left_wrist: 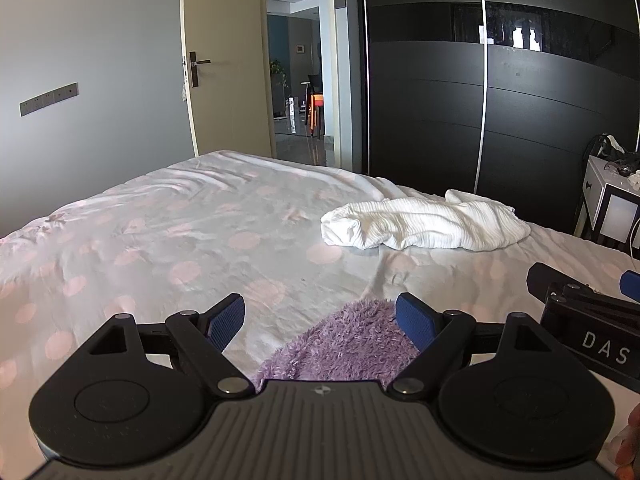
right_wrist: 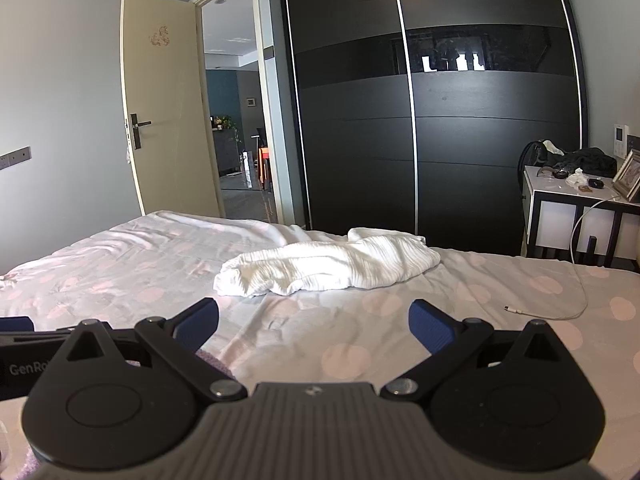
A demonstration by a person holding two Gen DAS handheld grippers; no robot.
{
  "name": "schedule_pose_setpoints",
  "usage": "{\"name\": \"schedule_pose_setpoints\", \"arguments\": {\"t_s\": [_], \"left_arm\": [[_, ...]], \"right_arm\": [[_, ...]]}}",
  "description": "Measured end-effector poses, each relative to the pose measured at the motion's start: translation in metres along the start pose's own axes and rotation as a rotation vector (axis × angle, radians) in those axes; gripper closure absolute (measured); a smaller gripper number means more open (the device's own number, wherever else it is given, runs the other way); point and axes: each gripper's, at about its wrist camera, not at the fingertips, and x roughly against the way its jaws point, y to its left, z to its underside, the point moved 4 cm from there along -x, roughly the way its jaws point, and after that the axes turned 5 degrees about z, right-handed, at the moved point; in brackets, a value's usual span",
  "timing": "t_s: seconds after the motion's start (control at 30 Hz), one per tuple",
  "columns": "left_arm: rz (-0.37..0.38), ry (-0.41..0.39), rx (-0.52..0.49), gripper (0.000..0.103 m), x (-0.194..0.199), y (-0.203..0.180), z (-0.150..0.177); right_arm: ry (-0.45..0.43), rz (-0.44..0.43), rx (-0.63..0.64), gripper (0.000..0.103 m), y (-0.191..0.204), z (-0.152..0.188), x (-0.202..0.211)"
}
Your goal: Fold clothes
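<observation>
A fluffy purple garment [left_wrist: 344, 350] lies on the bed just under my left gripper [left_wrist: 320, 322], whose blue pads stand wide apart with the cloth between and below them, not pinched. A crumpled white ribbed garment [left_wrist: 424, 222] rests farther off on the bed; the right wrist view shows the same white garment [right_wrist: 328, 266] ahead. My right gripper [right_wrist: 314, 326] is open over bare sheet, nothing between its fingers. A sliver of the purple garment [right_wrist: 212, 360] peeks out beside its left finger. The right gripper's body [left_wrist: 588, 320] shows at the left view's right edge.
The bed [left_wrist: 160, 240] has a pale sheet with pink dots. A white cable [right_wrist: 560, 312] lies on it at the right. A cluttered nightstand [right_wrist: 576, 208] stands at the right, a black wardrobe [right_wrist: 440, 120] behind, and an ajar door [right_wrist: 172, 100] at the left.
</observation>
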Motion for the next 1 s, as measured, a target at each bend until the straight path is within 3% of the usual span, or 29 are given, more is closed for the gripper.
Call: {"name": "schedule_pose_setpoints", "arguments": {"t_s": [0.3,1.0], "left_arm": [[-0.009,-0.002,-0.004,0.02,-0.003,0.002,0.0],[-0.017,-0.006,-0.003,0.02,0.0,0.002,-0.001]], "right_arm": [[-0.001,0.008,0.003,0.001,0.021,-0.007,-0.001],[-0.03,-0.036,-0.016,0.001,0.004,-0.006,0.01]]}}
